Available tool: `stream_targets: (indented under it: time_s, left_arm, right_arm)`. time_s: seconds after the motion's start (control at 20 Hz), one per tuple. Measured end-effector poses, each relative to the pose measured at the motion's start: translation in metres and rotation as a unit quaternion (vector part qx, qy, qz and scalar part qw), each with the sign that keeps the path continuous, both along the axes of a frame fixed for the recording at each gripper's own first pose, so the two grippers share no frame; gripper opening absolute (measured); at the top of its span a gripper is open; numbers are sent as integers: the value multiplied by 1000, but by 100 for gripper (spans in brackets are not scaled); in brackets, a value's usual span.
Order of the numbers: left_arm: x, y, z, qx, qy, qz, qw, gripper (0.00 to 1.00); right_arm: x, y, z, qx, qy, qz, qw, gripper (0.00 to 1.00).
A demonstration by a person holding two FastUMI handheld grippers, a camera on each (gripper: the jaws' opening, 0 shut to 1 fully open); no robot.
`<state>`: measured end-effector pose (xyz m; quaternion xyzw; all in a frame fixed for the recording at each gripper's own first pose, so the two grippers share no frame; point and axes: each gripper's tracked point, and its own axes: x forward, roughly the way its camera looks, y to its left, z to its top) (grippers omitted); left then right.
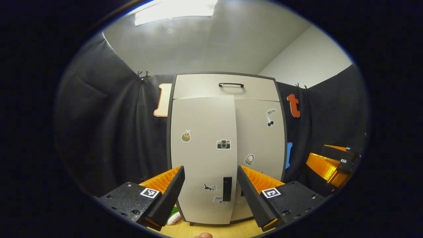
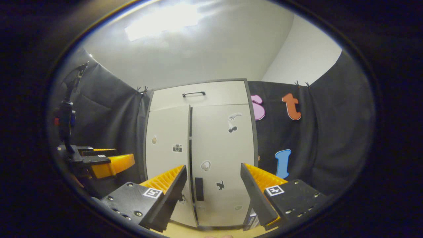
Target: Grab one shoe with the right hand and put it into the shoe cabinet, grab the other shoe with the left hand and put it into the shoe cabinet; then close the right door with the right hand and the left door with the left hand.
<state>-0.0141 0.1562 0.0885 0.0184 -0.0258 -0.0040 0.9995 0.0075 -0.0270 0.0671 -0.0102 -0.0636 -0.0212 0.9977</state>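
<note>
- In the left gripper view we saw the shoe cabinet [image 1: 228, 145] standing upright at the centre, against the black cloth wall [image 1: 109, 132]
- Its left door [image 1: 203, 155] stood slightly ajar, its free edge overlapping in front of the right door [image 1: 261, 142], which lay flat against the cabinet
- A dark handle [image 1: 227, 188] sat near the left door's free edge, toward 6 o'clock of the panel, and a drawer handle [image 1: 231, 85] crossed the top panel at 12 o'clock
- The left gripper [image 1: 211, 188] was spread open with nothing between its fingers, framing the lower part of the left door; we could not tell whether either finger touched the door
- At 7 o'clock, beside the cabinet's foot, a small white and green object [image 1: 174, 217] lay on the wooden floor [image 1: 214, 230]; we could not tell what it was
- The other gripper showed at 4 o'clock of that view, well apart from the cabinet
- In the right gripper view the right gripper [image 2: 214, 188] was likewise open and empty, aimed at the lower right door [image 2: 223, 158]
- There a dark gap ran between the two doors, the left door [image 2: 167, 158] standing proud
- The shoes were hidden from us, so their place could not be told
- A ceiling light [image 1: 175, 11] glowed at 12 o'clock
</note>
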Motion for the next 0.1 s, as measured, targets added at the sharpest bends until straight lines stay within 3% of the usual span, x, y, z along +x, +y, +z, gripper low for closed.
stream_targets:
  time_s: [0.1]
  left_arm:
    - [-1,-1,-1,-1,-3,4,1000,97]
  right_arm:
    - [1,4,-2,1,0,-2,1000,93]
